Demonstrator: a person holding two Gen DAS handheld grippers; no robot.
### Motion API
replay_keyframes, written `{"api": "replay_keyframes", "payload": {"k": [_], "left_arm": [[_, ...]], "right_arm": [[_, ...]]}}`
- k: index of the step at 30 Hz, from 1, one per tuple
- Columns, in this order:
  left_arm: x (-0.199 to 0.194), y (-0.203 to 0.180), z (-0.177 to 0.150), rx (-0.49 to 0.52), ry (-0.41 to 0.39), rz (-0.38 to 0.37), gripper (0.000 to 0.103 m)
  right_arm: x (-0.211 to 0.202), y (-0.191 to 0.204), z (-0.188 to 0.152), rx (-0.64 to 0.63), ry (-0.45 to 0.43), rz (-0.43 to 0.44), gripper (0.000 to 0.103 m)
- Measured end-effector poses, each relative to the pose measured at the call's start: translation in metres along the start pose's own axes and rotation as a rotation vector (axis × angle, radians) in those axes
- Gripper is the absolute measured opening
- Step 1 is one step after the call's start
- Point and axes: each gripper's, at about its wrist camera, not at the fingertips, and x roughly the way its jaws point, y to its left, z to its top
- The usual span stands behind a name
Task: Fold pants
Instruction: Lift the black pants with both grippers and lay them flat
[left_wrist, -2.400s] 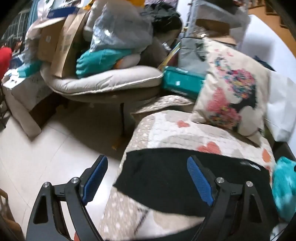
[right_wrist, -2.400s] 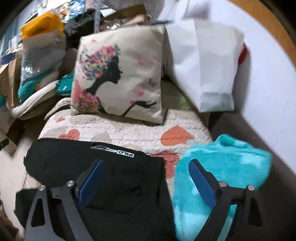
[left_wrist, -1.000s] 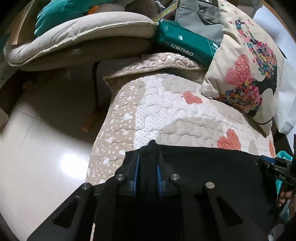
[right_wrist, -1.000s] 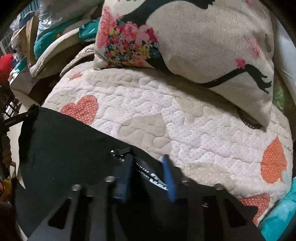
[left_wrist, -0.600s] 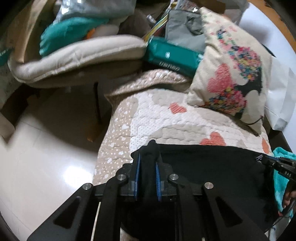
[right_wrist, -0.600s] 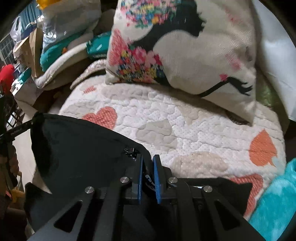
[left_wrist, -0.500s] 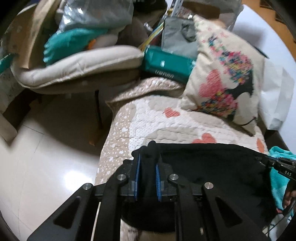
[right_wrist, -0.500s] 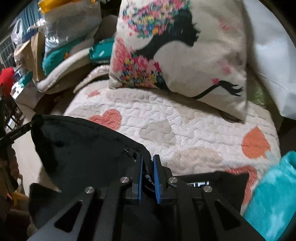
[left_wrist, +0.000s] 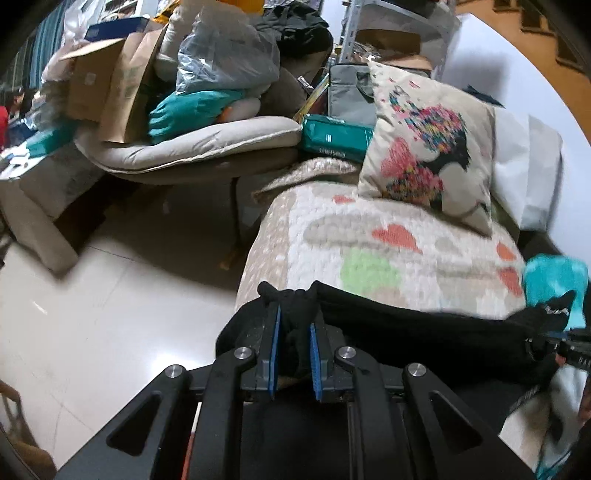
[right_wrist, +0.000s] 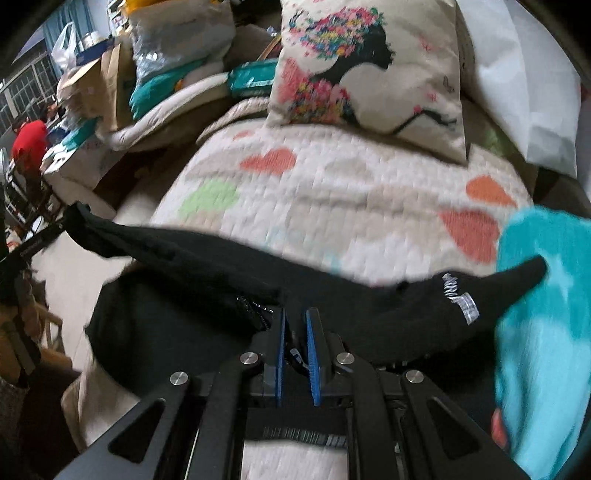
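While both tools are clamped on cloth, the black pants (left_wrist: 406, 328) hang stretched between them, lifted just above the near edge of the heart-patterned quilt (left_wrist: 388, 236). My left tool (left_wrist: 294, 339) has its blue pads pressed together on a bunched corner of the fabric, which pokes up past the tips. My right tool (right_wrist: 295, 341) is pinched on the other end, next to a zipper and a white-lettered label on the pants. In the right wrist view the garment runs leftward as a taut band to the far corner, where the left tool holds it, and a pointed flap with a white tag sticks out to the right over the teal fleece blanket (right_wrist: 546, 332).

I judge this to be the middle of a fold: the edge is raised and the lower part of the pants drapes down toward me. The next move, as I read it, calls for carrying both corners together, level and at equal tension, over the rest of the garment and laying them down squarely on the quilt before letting go.

Beyond the quilt, a floral silhouette cushion (right_wrist: 369, 74) leans against a white pillow (right_wrist: 532, 85); left of the bed the tiled floor (left_wrist: 110, 295) leads to a cluttered chair (left_wrist: 192, 147).
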Motion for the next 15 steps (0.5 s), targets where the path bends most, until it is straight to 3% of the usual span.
{"api": "replay_keyframes", "payload": {"k": [10, 13, 15], "left_arm": [[-0.005, -0.007, -0.093, 0.16, 0.206, 0.151, 0.017], [-0.009, -0.001, -0.103, 0.141, 0.244, 0.162, 0.028], [-0.015, 0.006, -0.105, 0.111, 0.244, 0.168, 0.043]], "right_arm": [[0.008, 0.014, -0.072, 0.021, 0.111, 0.015, 0.012], [0.006, 0.017, -0.079, 0.023, 0.137, 0.011, 0.021], [0.005, 0.02, -0.084, 0.007, 0.158, -0.014, 0.025]]}}
